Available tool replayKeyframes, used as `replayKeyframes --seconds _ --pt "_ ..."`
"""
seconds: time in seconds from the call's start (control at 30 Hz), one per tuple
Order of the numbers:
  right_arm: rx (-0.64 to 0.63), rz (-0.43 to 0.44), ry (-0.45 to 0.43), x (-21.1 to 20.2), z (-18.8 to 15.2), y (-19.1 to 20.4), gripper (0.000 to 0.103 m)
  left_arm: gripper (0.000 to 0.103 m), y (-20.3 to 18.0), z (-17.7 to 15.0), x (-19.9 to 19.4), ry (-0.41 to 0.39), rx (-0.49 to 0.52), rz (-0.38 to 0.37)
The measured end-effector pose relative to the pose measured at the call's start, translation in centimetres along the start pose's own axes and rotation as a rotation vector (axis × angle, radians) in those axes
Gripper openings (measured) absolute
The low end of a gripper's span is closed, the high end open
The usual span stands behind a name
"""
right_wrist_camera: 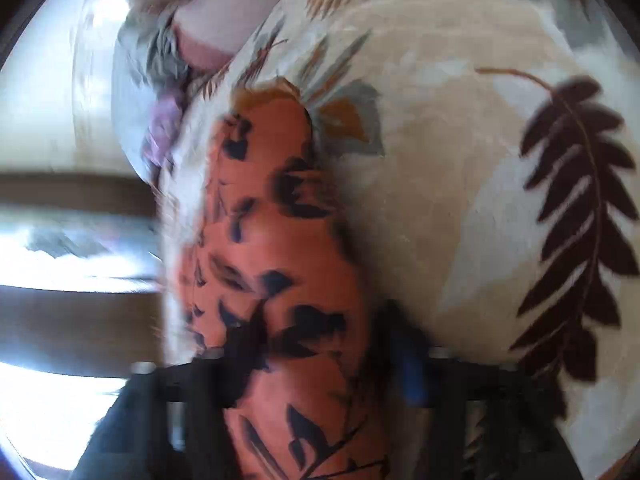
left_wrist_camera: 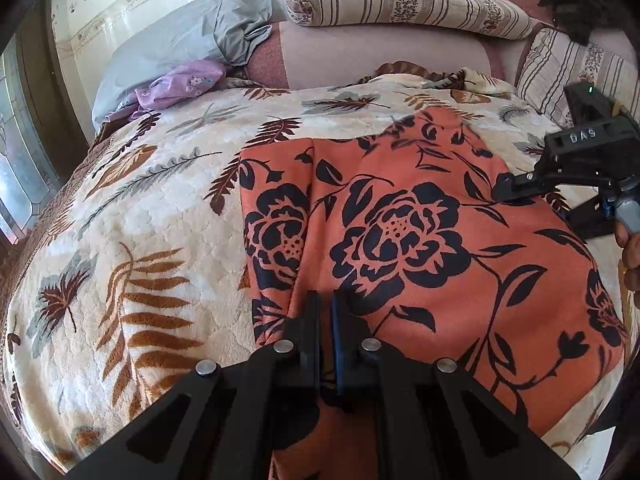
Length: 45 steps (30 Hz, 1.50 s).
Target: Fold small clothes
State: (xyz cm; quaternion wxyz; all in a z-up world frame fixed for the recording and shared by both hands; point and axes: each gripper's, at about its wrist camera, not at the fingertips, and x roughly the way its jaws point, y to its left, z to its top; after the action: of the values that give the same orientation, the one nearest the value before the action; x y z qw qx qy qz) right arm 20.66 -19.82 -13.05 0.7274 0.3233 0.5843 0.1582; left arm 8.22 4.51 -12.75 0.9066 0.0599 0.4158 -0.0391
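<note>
Left gripper point(left_wrist_camera: 326, 312) jaws pinched tight on the orange floral garment point(left_wrist_camera: 400, 220); right gripper point(right_wrist_camera: 316, 364) half-open astride its edge, grip unclear. Next we fold it over.

Bed w/ leaf-print blanket point(left_wrist_camera: 160, 216), striped bolster point(left_wrist_camera: 400, 0), grey pillow point(left_wrist_camera: 168, 48), sunlit window point(left_wrist_camera: 20, 160)

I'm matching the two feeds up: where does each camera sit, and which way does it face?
Left wrist: on the left gripper, jaws shut, looking down the bed at the orange floral garment; right gripper and fingers show.
Right wrist: on the right gripper, blurred, garment between its jaws.
Shared: garment, leaf blanket.
</note>
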Motion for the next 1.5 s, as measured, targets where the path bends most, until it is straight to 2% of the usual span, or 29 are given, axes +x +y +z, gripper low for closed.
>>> replayKeyframes --seconds 0.03,0.07,0.17,0.2,0.23,0.27,0.3,0.33,0.37,0.47,0.5,0.57,0.6,0.63,0.67,0.73,0.8,0.9,0.97,1.0,1.03,1.07,1.17,1.27,1.3,1.37,1.43,1.5 --pt "-0.040 -0.027 -0.017 -0.4 -0.3 1.3 0.041 0.007 0.1 0.0 0.0 -0.002 -0.003 -0.003" --pt "-0.078 -0.067 -0.046 -1.3 -0.3 2.6 0.039 0.007 0.2 0.0 0.0 -0.003 -0.006 -0.005" --pt "-0.164 -0.180 -0.136 -2.0 -0.1 4.1 0.038 0.007 0.2 0.0 0.0 -0.005 -0.008 -0.009" --pt "-0.149 -0.198 -0.092 -1.0 0.4 3.2 0.038 0.007 0.1 0.1 0.1 -0.004 -0.006 -0.008" --pt "-0.093 -0.163 -0.019 0.4 0.8 1.6 0.044 0.007 0.2 0.1 0.2 -0.003 -0.005 -0.010" --pt "-0.027 -0.096 -0.031 -0.3 1.2 0.6 0.047 0.007 0.3 0.1 0.1 -0.005 -0.008 -0.014" --pt "0.002 -0.071 -0.030 -0.9 1.6 0.2 0.051 0.007 0.4 0.1 0.1 -0.005 -0.015 -0.021" --pt "0.022 -0.062 -0.052 -2.0 1.7 0.4 0.060 0.007 0.5 0.1 0.1 -0.005 -0.023 -0.028" --pt "0.019 -0.050 -0.078 -3.1 1.4 0.7 0.065 0.007 0.6 0.1 0.1 -0.005 -0.027 -0.030" --pt "-0.015 0.066 -0.156 -6.3 -0.5 2.3 0.071 0.007 0.6 0.2 0.1 -0.004 -0.029 -0.033" --pt "-0.040 0.099 -0.153 -6.7 -1.5 2.8 0.071 0.007 0.6 0.2 0.2 -0.003 -0.030 -0.034" --pt "-0.097 0.130 -0.092 -5.1 -3.8 4.3 0.071 0.007 0.6 0.2 0.2 -0.001 -0.033 -0.035" --pt "-0.147 0.111 -0.026 -3.2 -5.0 4.4 0.071 0.007 0.7 0.2 0.2 0.000 -0.033 -0.037" --pt "-0.195 0.058 -0.010 -2.1 -5.7 4.4 0.071 0.007 0.7 0.2 0.1 0.001 -0.036 -0.040" --pt "-0.228 0.037 -0.029 -1.8 -6.2 4.5 0.070 0.007 0.7 0.2 0.1 0.002 -0.039 -0.038" --pt "-0.188 0.007 -0.037 -3.1 -5.9 5.4 0.070 0.007 0.8 0.2 0.0 0.008 -0.048 -0.040" --pt "-0.198 0.039 -0.068 -5.0 -5.6 7.2 0.071 0.007 1.0 0.2 -0.1 0.011 -0.059 -0.046" --pt "-0.302 0.081 -0.089 -6.2 -6.4 9.9 0.072 0.007 1.1 0.2 0.0 0.016 -0.073 -0.049" --pt "-0.290 0.045 -0.030 -3.9 -7.1 8.8 0.080 0.007 1.1 0.2 0.0 0.016 -0.074 -0.049" --pt "-0.259 -0.009 0.081 -0.4 -7.5 7.1 0.080 0.007 1.1 0.1 0.0 0.018 -0.074 -0.052" --pt "-0.252 0.002 0.113 1.3 -8.1 6.3 0.081 0.007 1.1 0.1 0.0 0.020 -0.074 -0.051" --pt "-0.277 0.007 0.054 0.5 -8.7 6.5 0.081 0.007 1.1 0.0 -0.2 0.015 -0.074 -0.051" --pt "-0.263 -0.035 0.024 -1.2 -9.1 7.6 0.080 0.007 1.2 -0.2 -0.4 0.011 -0.073 -0.057" --pt "-0.313 -0.008 -0.008 -2.9 -10.4 9.2 0.080 0.007 1.3 -0.1 -0.4 0.014 -0.079 -0.061" --pt "-0.330 -0.008 -0.015 -2.6 -10.6 9.6 0.080 0.007 1.3 -0.1 -0.4 0.015 -0.083 -0.063" --pt "-0.338 -0.078 0.060 0.7 -11.0 8.3 0.081 0.007 1.3 -0.1 -0.3 0.019 -0.085 -0.067" --pt "-0.353 -0.075 0.015 0.8 -11.3 8.2 0.081 0.007 1.4 -0.2 -0.4 0.013 -0.083 -0.071" --pt "-0.340 -0.079 0.012 0.3 -11.3 8.8 0.081 0.007 1.7 -0.3 -0.6 0.005 -0.095 -0.091"
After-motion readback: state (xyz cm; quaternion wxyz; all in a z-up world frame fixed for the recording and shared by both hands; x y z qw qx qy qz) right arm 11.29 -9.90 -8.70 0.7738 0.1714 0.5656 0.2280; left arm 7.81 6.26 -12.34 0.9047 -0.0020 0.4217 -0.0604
